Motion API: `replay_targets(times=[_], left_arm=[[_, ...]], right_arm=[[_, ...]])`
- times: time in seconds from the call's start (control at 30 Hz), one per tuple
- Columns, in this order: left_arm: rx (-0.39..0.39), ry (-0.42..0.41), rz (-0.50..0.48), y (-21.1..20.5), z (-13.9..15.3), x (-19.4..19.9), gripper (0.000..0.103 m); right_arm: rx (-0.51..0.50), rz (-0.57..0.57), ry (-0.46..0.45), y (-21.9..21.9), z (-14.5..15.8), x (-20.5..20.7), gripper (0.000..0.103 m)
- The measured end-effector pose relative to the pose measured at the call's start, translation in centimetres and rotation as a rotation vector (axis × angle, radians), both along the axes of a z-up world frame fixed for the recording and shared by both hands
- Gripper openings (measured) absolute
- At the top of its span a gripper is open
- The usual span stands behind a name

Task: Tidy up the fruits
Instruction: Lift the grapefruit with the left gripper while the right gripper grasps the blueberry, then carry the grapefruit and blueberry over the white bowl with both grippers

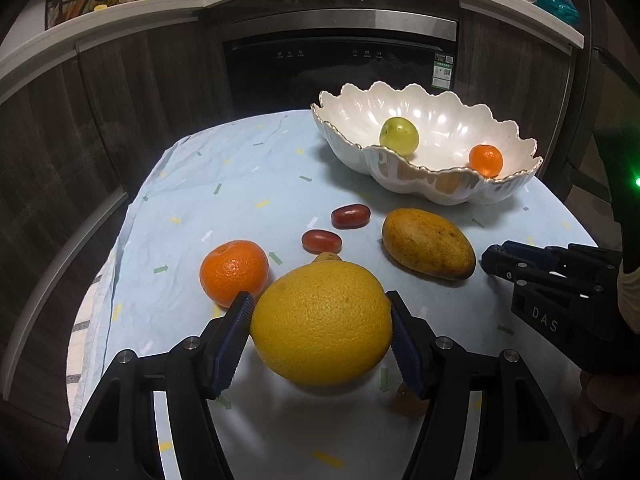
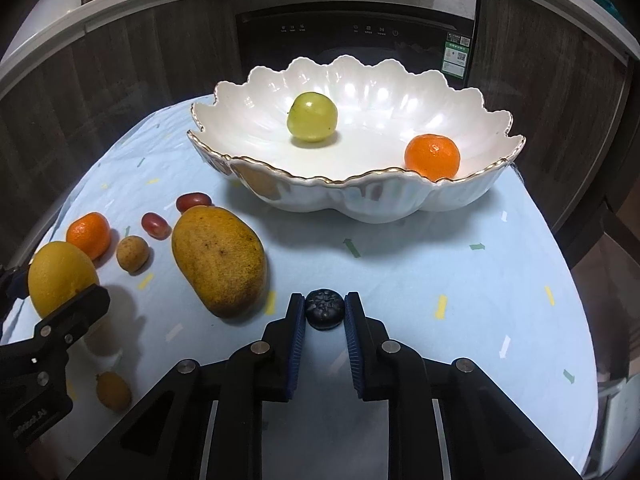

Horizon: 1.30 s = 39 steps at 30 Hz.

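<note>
The right gripper (image 2: pixel 325 312) is closed on a small, dark, round berry with a bumpy skin (image 2: pixel 325 309), its blue ribbed pads pressing both sides of the fruit low over the pale blue cloth of the bench (image 2: pixel 400 272). The gripper points steeply down toward the cloth. Just left of it lies a large yellow-brown mango with dark speckles (image 2: pixel 219 261).

The left gripper (image 1: pixel 322 320) clamps a big yellow citrus fruit with dimpled peel (image 1: pixel 322 322) between its blue pads, about half open around that wide fruit, and tilts downward. The fruit sits raised off the cloth, a shadow beneath it. Beside its left pad rests an orange mandarin (image 1: pixel 234 272); beyond lie two small red oval fruits (image 1: pixel 322 241) near each other.

At the far side of the bench stands a white scalloped ceramic bowl with a gold rim (image 2: pixel 360 196), holding a green round fruit (image 2: pixel 312 117) and a second orange mandarin (image 2: pixel 432 157), well apart.
</note>
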<state>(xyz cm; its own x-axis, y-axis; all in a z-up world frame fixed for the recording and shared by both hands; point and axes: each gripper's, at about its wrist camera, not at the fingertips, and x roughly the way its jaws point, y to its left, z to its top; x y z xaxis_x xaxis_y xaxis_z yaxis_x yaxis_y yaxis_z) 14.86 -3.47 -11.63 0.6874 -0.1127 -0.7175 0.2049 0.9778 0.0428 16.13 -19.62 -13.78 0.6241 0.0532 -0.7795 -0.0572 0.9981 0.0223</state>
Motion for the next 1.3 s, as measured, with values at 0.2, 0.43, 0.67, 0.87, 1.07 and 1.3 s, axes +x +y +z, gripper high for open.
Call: replay_targets(times=[0.2, 0.43, 0.67, 0.87, 1.07, 1.3], left_arm=[[-0.005, -0.022, -0.005, -0.2, 1.0, -0.2, 0.065], [-0.008, -0.057, -0.010, -0.7, 2.7, -0.3, 0.065], [-0.013, -0.094, -0.025, -1.5, 4.5, 0.0, 0.065], [-0.016, -0.121, -0.043, -2.4, 5.9, 0.7, 0.065], [-0.019, -0.148, -0.075, -3.7, 7.3, 1.9, 0.065], [-0.021, -0.166, -0.119, -5.5, 8.3, 4.0, 0.065]], right_arm=[[0.003, 0.002, -0.024, 0.0, 1.3, -0.6, 0.021], [0.019, -0.004, -0.061, -0.4, 3.5, -1.2, 0.021], [0.027, -0.014, -0.103, -0.9, 5.6, -1.6, 0.021], [0.032, -0.026, -0.141, -1.6, 7.4, -1.5, 0.021], [0.029, -0.050, -0.179, -2.9, 8.9, -0.6, 0.021], [0.025, -0.071, -0.204, -4.3, 10.1, 0.4, 0.021]])
